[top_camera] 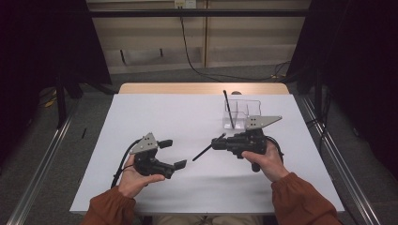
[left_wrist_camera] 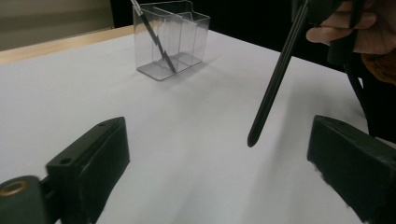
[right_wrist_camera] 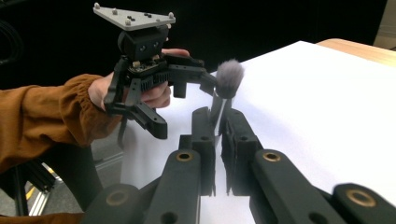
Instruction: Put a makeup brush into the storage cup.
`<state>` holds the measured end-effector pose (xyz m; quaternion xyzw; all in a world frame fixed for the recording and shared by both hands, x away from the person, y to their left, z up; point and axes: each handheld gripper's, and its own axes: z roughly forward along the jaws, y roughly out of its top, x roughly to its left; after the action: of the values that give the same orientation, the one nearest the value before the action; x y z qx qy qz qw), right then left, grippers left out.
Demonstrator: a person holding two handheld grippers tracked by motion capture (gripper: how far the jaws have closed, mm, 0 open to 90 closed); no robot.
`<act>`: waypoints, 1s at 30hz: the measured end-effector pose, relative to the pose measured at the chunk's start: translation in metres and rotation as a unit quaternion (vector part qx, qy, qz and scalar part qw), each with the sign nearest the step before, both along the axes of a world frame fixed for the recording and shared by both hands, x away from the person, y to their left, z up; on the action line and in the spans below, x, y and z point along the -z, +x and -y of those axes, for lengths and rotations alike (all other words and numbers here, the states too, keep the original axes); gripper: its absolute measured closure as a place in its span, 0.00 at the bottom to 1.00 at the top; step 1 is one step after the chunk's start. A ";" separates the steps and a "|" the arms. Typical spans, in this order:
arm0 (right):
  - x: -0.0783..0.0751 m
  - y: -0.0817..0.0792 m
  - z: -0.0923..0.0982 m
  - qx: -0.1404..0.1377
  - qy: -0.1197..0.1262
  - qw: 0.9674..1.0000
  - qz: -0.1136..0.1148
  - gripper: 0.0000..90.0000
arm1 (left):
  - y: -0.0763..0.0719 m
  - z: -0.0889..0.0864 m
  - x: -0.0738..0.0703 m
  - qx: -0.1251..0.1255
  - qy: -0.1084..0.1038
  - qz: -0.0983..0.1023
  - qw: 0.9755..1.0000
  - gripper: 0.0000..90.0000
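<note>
- Two pairs of tongs are recorded over a white tabletop, one in each hand of a person in rust-coloured sleeves.
- Right tongs are seen pressed together on a slim black brush. The pinch is placed just below its grey fluffy head.
- The brush is held clear of the tabletop. Its long axis is slanted, with the head up and away and the pointed handle end down towards the person's left.
- Left tongs are spread wide, with nothing pressed by either pad. The handle tip is seen hanging between and a little beyond the two jaws, untouched.
- A clear compartmented holder is stood at the far right of the tabletop, just beyond the right hand. A second black stick is leaned inside it, tilted.
- The right hand is judged the nearer to the holder, and the left hand is well apart from it.
- For the brush to be dropped in, it is judged that the handle must be swung round towards the holder's open top, since it is now pointed away from it.
- The surface is noted as plain, matt and level, with a wooden edge exposed at the far side.
- The room is noted as dim, with dark curtains at both sides, a grey floor, floor rails and a trailing cable behind.
</note>
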<state>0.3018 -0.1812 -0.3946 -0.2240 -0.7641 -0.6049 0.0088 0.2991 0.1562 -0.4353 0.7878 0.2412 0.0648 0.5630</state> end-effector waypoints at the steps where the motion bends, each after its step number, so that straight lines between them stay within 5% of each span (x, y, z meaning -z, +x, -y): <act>1: -0.001 0.000 0.001 0.001 -0.001 1.000 0.000 0.93 | 0.000 -0.001 -0.001 -0.001 -0.002 -0.003 1.000 0.05; 7: -0.002 0.000 0.005 0.007 -0.005 1.000 0.002 0.93 | -0.004 -0.012 -0.005 -0.013 -0.004 0.025 1.000 0.04; 14: -0.002 0.000 0.009 0.011 -0.012 1.000 0.001 0.93 | -0.004 -0.023 -0.007 -0.029 0.002 0.026 0.999 0.03; 20: -0.002 0.000 0.011 0.015 -0.015 1.000 0.002 0.93 | -0.005 -0.033 -0.008 -0.066 0.005 0.039 0.997 0.04; 30: -0.004 -0.003 0.020 0.028 -0.028 0.999 0.001 0.93 | -0.016 -0.056 -0.001 -0.121 -0.024 0.042 0.991 0.03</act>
<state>0.2988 -0.2014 -0.3906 -0.2443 -0.7745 -0.5832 -0.0155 0.2827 0.2120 -0.4341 0.7359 0.3126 0.1594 0.5791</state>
